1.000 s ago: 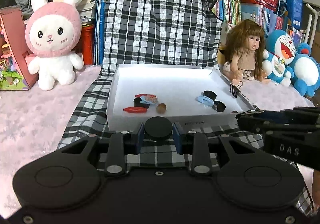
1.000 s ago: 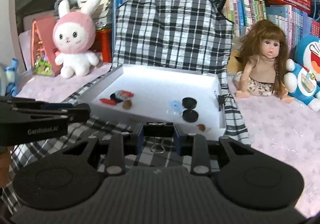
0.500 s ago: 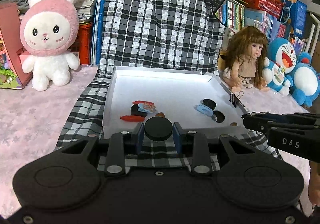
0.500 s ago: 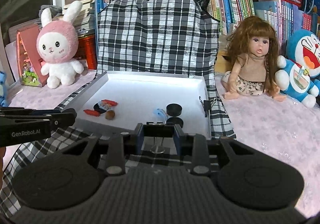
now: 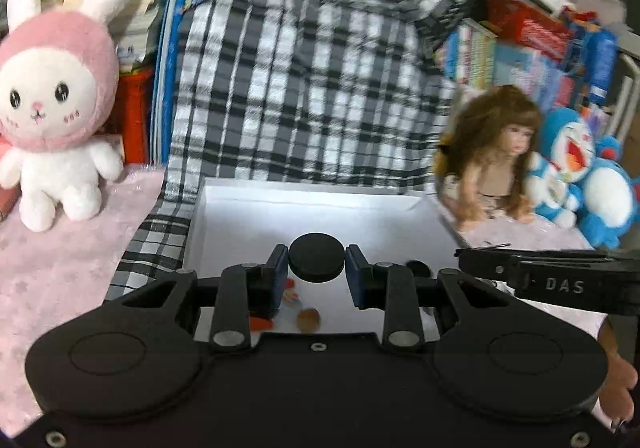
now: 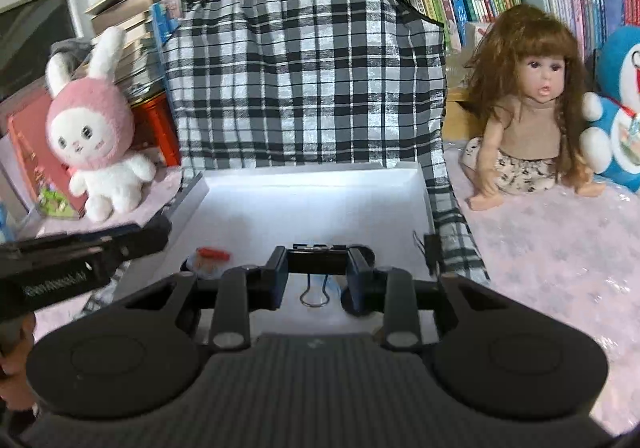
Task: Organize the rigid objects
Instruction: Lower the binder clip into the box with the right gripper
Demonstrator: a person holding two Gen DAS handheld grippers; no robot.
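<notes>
Both grippers advanced over the white tray (image 5: 240, 207): left (image 5: 317, 263) pinching black disc (image 5: 317, 258), right (image 6: 317, 262) pinching binder clip (image 6: 316, 272).

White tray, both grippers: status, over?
Left gripper shut on black disc, right gripper shut on binder clip. Both over white tray; small items already inside. Drop path unobstructed.
</notes>
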